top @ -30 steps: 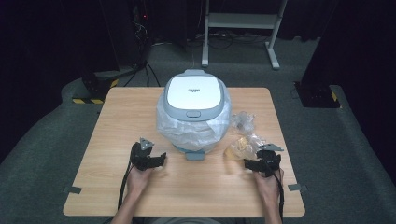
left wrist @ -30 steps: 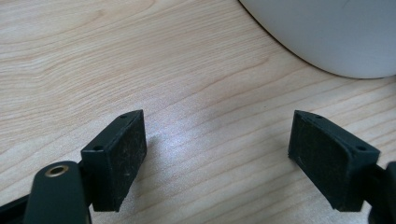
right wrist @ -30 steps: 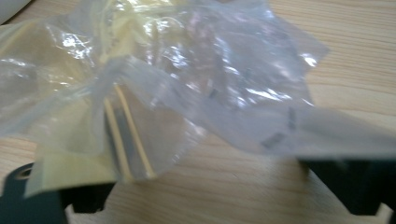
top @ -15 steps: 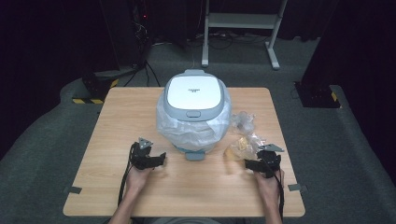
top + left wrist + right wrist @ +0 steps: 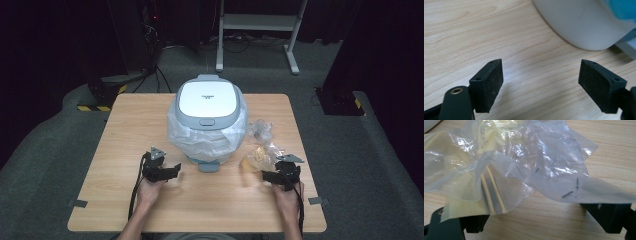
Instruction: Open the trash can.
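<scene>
Since a second ago little has shifted: the right gripper (image 5: 272,176) has edged slightly toward the clear plastic bag (image 5: 260,152), and the left gripper (image 5: 170,171) holds its place. The wooden surface (image 5: 125,120) carries a white appliance (image 5: 206,117), lid shut and body swathed in thin plastic wrap, standing at the centre, probably left there to be unpacked. The bag lies just right of it, crumpled, with yellowish contents. From above, both grippers rest low near the front edge. The left gripper view shows fingers (image 5: 487,83) wide apart and empty, aimed at the appliance's rounded base (image 5: 584,23). The right gripper view adds what the overhead hides: the bag's edge (image 5: 506,175) drapes over the spread fingers (image 5: 611,217), not yet pinched.
</scene>
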Motion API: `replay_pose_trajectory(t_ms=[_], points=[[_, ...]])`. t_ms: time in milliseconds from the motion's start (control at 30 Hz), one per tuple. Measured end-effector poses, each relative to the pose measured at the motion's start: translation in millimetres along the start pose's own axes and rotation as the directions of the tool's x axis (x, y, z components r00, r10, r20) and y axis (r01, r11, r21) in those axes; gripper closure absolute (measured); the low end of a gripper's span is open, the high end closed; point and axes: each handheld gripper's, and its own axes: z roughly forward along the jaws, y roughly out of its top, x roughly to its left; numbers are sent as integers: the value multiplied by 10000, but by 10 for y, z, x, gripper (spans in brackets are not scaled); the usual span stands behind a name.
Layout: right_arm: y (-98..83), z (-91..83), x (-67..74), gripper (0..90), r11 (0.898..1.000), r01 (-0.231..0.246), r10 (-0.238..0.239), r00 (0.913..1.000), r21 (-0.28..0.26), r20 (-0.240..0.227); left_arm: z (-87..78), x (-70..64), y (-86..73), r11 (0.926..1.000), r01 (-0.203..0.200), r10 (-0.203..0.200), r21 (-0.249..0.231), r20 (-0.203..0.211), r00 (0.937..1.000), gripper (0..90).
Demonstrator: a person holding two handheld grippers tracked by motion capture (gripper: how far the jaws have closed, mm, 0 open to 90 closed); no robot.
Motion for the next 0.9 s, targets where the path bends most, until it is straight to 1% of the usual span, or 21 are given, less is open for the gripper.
replay_pose_trajectory(t_ms=[267, 333, 400, 433, 467, 567, 633, 667, 700, 733, 767, 833, 867, 900], points=[[0, -1, 1, 149, 10000, 15, -15, 10000, -14, -8, 25, -133, 78, 10000, -85, 84, 30, 427, 9991, 172], [0, -1, 1, 150, 10000, 20, -20, 10000, -16, -11, 28, -150, 90, 9999, -123, 121, 33, 455, 9989, 164], [0, -1, 1, 151, 10000, 23, -23, 10000, -16, -8, 34, -203, 122, 9996, -258, 254, 66, 551, 9982, 158], [0, -1, 1, 152, 10000, 19, -19, 10000, -16, -12, 34, -203, 122, 9996, -258, 254, 66, 551, 9982, 155], [0, -1, 1, 152, 10000, 23, -23, 10000, -18, -12, 49, -238, 138, 9997, -244, 243, 10, 617, 9978, 153], [0, -1, 1, 152, 10000, 23, -23, 10000, -19, -16, 76, -288, 158, 9998, -214, 214, -14, 787, 9967, 148], [0, -1, 1, 152, 10000, 20, -20, 10000, -21, -16, 95, -317, 172, 9996, -265, 265, -11, 962, 9950, 141], [0, -1, 1, 153, 10000, 23, -23, 10000, -22, -16, 107, -339, 182, 9997, -260, 255, 23, 1129, 9933, 137], [0, -1, 1, 154, 10000, 27, -27, 10000, -23, -18, 121, -347, 195, 9993, -383, 381, -4, 1161, 9925, 124], [0, -1, 1, 154, 10000, 27, -27, 10000, -23, -18, 121, -347, 195, 9993, -383, 381, -4, 1161, 9925, 107], [0, -1, 1, 154, 10000, 25, -25, 10000, -23, -18, 140, -377, 214, 9993, -377, 377, -23, 1298, 9908, 92], [0, -1, 1, 154, 10000, 24, -24, 10000, -23, -19, 143, -391, 233, 9984, -572, 567, 10, 1267, 9903, 84], [0, -1, 2, 154, 10000, 23, -23, 10000, -24, -20, 160, -422, 242, 9990, -432, 442, -116, 1183, 9920, 84], [0, -1, 1, 154, 10000, 25, -25, 10000, -24, -19, 171, -440, 248, 9992, -363, 380, -166, 1186, 9922, 84]])
